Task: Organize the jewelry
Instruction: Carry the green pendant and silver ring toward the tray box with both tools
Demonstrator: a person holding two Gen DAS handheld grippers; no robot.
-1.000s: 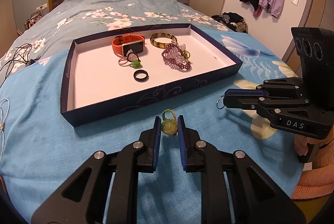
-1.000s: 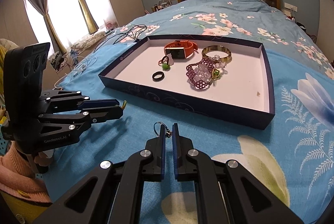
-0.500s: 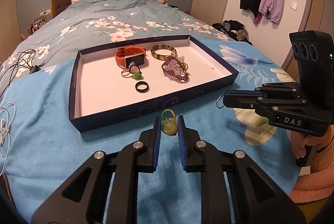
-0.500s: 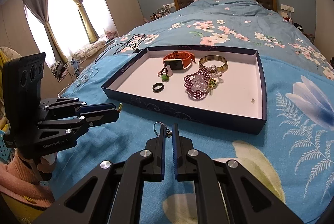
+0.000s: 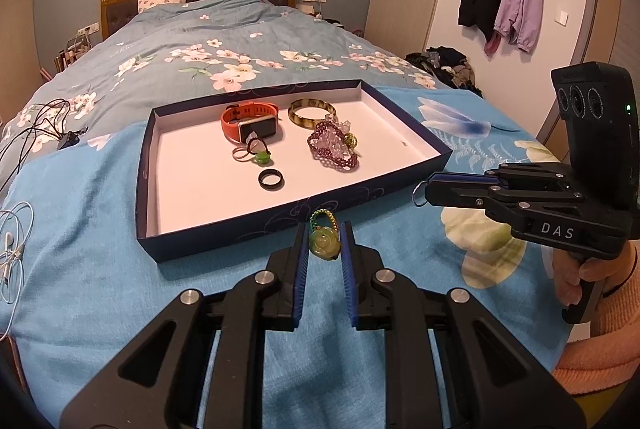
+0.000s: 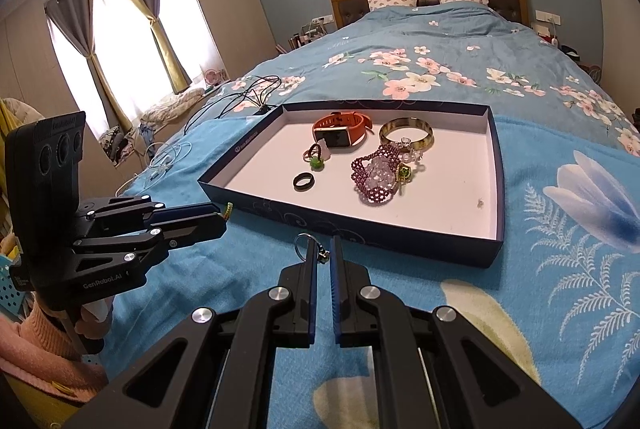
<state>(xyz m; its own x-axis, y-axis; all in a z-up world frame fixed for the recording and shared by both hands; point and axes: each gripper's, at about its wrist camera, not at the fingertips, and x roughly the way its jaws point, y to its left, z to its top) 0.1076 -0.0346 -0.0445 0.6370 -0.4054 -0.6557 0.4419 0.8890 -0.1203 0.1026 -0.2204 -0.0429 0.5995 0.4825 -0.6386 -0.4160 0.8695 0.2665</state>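
Left wrist view: the left hand-held gripper (image 5: 324, 243) has its ribbed blue pads closed against a carved green pendant (image 5: 324, 245), a rounded rose-like stone with a short loop of green and yellow beads at its top. It is held above the blue bedspread (image 5: 80, 229), just near of the near wall of the tray (image 5: 224, 233), a shallow rectangular box with dark blue printed sides and a smooth white floor. In the tray lie an orange watch (image 5: 250, 121) with a rubbery strap and a dark rectangular face, a glossy mottled bangle (image 5: 311, 113) to its right, a heap of purple bead bracelet (image 5: 332, 149) with clear faceted stones, a plain black ring (image 5: 271, 179) nearer, and a small green bead on thin loops (image 5: 256, 155) between watch and ring. To the right, the right hand-held gripper (image 5: 424, 187) shows side-on, matte black, with a thin metal ring (image 5: 419, 193) sticking out at its tip.

Right wrist view: the right hand-held gripper (image 6: 324, 255) has its fingers almost together, pinching a small metal ring with a tiny charm (image 6: 308, 247) that pokes up on the left of the tips, near the tray's near wall (image 6: 360, 225). The left hand-held gripper (image 6: 222, 217) sits at far left, the beaded loop (image 6: 228, 209) just showing at its tip. Tangled cables (image 6: 240, 97) lie on the bed beyond the tray's left corner.
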